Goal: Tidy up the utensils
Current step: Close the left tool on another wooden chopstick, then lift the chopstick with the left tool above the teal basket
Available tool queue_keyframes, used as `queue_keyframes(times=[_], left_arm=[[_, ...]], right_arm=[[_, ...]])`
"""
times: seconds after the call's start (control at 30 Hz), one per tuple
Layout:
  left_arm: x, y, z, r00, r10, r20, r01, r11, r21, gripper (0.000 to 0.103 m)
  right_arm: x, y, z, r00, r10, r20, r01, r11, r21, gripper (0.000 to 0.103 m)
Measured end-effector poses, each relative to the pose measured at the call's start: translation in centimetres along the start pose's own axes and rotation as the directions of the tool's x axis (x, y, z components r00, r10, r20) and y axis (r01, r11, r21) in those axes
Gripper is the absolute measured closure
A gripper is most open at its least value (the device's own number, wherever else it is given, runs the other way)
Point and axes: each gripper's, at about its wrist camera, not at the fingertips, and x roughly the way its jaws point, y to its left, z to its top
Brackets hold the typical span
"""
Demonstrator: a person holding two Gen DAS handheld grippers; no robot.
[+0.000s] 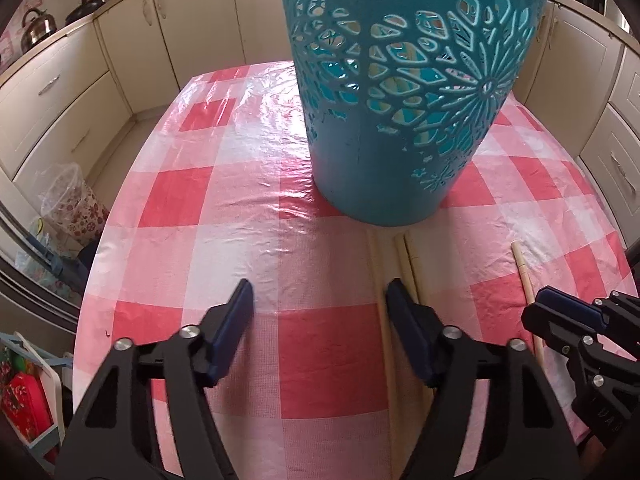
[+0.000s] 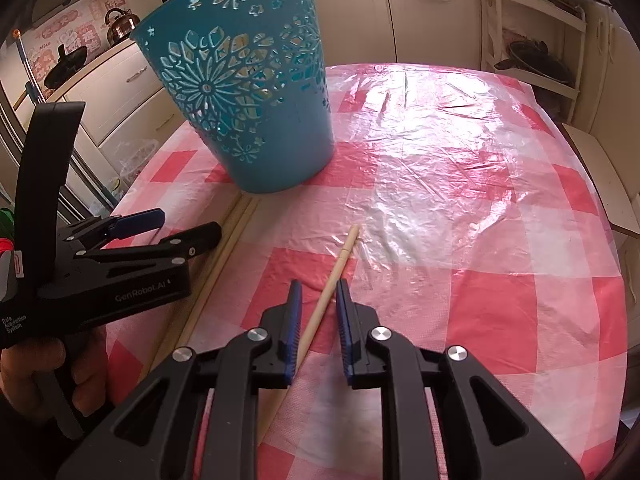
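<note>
My left gripper [image 1: 318, 296] hangs over the tabletop [image 1: 224, 208] with its jaws apart and nothing between them; its right finger overlaps a group of pale chopsticks [image 1: 404, 256] lying at lower centre of the left wrist view, and I cannot tell whether it touches them. These run up to the base of the blue cut-out basket [image 1: 400, 92], which stands upright at upper centre. My right gripper [image 2: 318, 292] holds its jaws slightly apart around a single chopstick [image 2: 340, 260] that lies slanted on the checked cloth, at centre of the right wrist view; the pads appear clear of it. A hand [image 2: 36, 376] grips the left tool at lower left.
</note>
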Motion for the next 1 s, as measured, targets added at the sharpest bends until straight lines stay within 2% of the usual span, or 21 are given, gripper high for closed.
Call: queue_keyframes(times=[0.1,0.33,0.43,0.5,0.77,0.87,1.0], left_arm=[[-0.1,-0.3,0.2,1.0,-0.023,0.002,0.023,1.0,0.022,0.081],[0.2,-0.1,1.0,0.998,-0.033,-0.049,0.034,0.999,0.022,0.083],[0.4,-0.2,1.1,0.999,-0.02,-0.041,0.021,0.999,0.031,0.084],[0.1,-0.3,0.8,0.999,-0.025,-0.039,0.026,0.999,0.025,0.089],[-0.1,-0.9,0.4,0.999,-0.01,-0.035,0.011,0.999,0.037,0.088],[-0.3,-1.2,0.2,1.0,-0.022,-0.02,0.023,0.998,0.057,0.098],[-0.5,-1.0,-0.1,0.999,-0.034,-0.022,0.035,0.998,0.055,0.099]], right_arm=[[0.0,0.1,0.0,1.0,0.005,0.002,-0.005,1.0,0.0,0.082],[0.1,0.2,0.1,1.0,0.009,0.003,-0.009,1.0,-0.007,0.078],[0.1,0.2,0.1,1.0,0.013,0.002,-0.013,1.0,-0.003,0.078],[0.1,0.2,0.1,1.0,0.012,0.002,-0.012,1.0,-0.004,0.078],[0.1,0.2,0.0,1.0,0.012,0.012,-0.012,1.0,-0.007,0.078],[0.1,0.2,0.0,1.0,0.013,0.015,-0.013,1.0,-0.006,0.078],[0.1,0.3,0.1,1.0,0.007,0.014,-0.007,1.0,-0.007,0.078]])
